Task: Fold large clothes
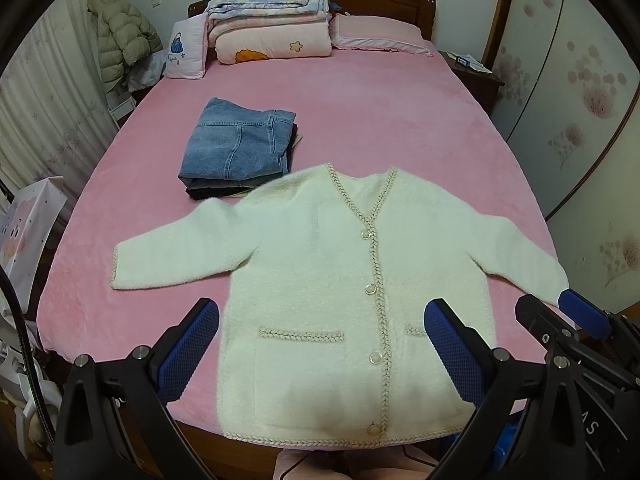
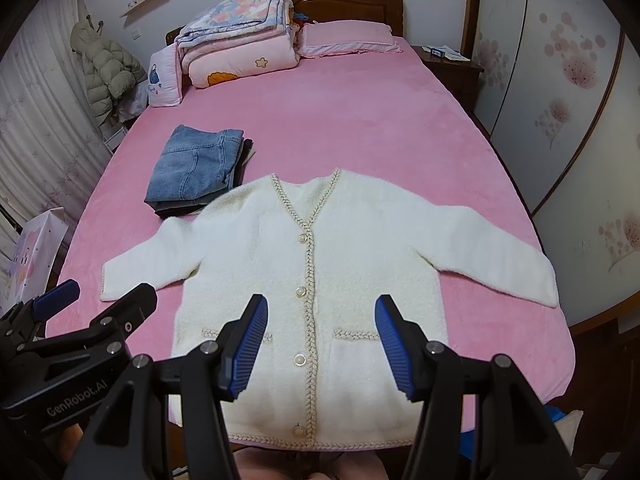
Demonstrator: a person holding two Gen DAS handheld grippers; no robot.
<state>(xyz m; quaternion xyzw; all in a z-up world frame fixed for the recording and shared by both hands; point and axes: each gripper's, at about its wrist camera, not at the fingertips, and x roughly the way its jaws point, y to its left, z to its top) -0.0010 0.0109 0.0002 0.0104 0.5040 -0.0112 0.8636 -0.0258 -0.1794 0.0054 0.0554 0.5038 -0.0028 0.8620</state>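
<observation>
A white fluffy cardigan (image 1: 320,248) (image 2: 248,248) with braided trim and pearl buttons lies flat and buttoned, front up, on the pink bed (image 1: 380,112) (image 2: 360,128). Both sleeves are spread sideways, and its hem reaches the bed's near edge. My left gripper (image 1: 322,305) hovers open above the lower body of the cardigan, with nothing between its blue pads. My right gripper (image 2: 321,300) hangs open over the button line, also empty. Each gripper shows in the other's view, the right gripper (image 1: 546,300) near the right sleeve cuff and the left gripper (image 2: 106,289) near the left cuff.
A folded stack topped by blue jeans (image 1: 236,144) (image 2: 196,164) sits just behind the cardigan's left shoulder. Folded quilts (image 1: 272,16) and a pillow (image 1: 380,34) lie at the headboard. A nightstand (image 1: 472,72) and wardrobe doors stand right, a hanging puffer jacket (image 1: 120,36) left.
</observation>
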